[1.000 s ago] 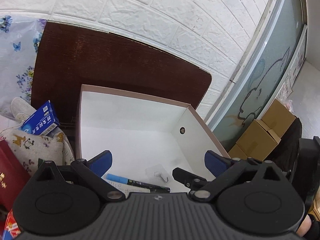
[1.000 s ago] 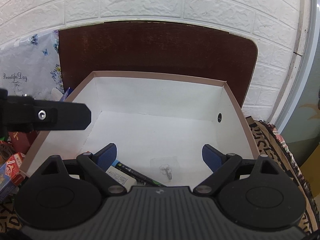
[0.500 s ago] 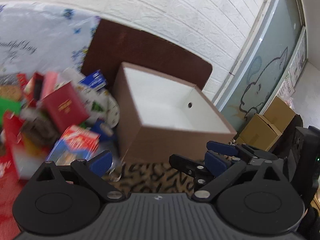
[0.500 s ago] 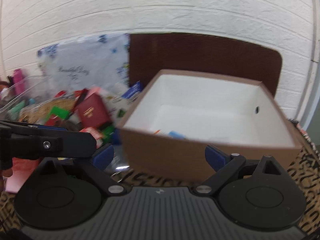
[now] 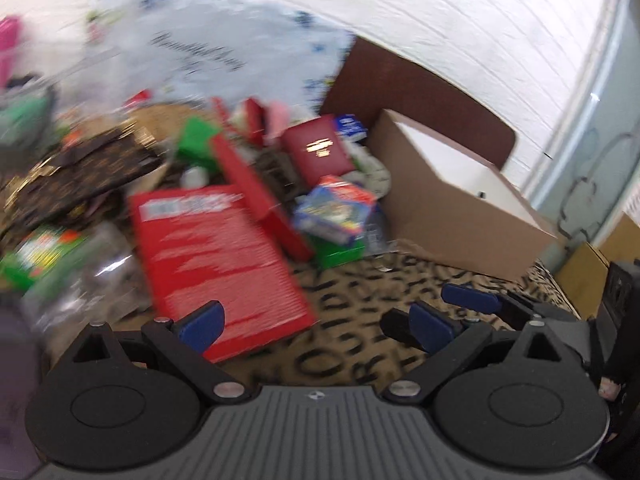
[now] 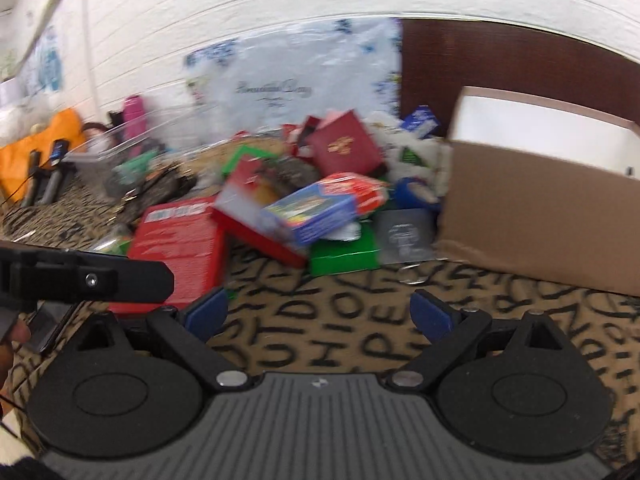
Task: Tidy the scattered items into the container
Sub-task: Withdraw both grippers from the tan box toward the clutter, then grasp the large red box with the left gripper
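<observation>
Currently | left gripper (image 5: pixel 316 322) and right gripper (image 6: pixel 320 312) both spread wide, grasping nothing | scattered boxes lying beside brown cardboard container (image 6: pixel 540 232) | risk: flat red box (image 5: pixel 216 268) overlapping neighbours, a careless pinch dragging the pile.

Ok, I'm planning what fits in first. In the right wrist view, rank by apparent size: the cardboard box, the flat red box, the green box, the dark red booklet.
1. cardboard box, by far the largest.
2. flat red box.
3 and 4. dark red booklet and green box look alike; the green box is partly covered and the frame is blurred, so no ranking.
</observation>
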`<action>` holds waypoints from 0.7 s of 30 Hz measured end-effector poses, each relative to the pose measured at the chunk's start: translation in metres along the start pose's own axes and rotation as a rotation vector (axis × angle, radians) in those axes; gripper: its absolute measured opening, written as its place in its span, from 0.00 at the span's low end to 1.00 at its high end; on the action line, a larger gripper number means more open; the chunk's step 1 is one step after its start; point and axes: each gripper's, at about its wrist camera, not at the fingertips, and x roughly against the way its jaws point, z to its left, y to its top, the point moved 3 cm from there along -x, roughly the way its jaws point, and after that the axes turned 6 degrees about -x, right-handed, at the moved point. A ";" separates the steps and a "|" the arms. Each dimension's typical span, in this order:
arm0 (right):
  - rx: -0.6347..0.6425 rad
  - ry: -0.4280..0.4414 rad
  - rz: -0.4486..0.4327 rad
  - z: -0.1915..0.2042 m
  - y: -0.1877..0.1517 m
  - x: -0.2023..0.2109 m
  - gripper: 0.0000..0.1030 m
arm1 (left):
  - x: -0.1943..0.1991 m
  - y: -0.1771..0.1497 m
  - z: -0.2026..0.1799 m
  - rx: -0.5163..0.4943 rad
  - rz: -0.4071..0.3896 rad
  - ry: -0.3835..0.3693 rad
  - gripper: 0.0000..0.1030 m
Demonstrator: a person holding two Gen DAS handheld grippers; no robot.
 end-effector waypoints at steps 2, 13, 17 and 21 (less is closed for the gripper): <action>0.025 0.035 0.018 0.009 -0.006 -0.006 0.93 | 0.002 -0.005 0.012 0.029 0.000 0.018 0.98; 0.329 0.140 0.046 0.056 -0.024 -0.031 0.90 | -0.019 -0.009 0.044 0.090 0.019 0.075 0.95; 0.398 0.176 0.068 0.064 -0.022 -0.049 0.79 | -0.029 -0.003 0.050 0.088 0.020 0.072 0.88; 0.430 0.223 0.074 0.070 -0.017 -0.061 0.76 | -0.036 0.002 0.055 0.086 0.025 0.088 0.85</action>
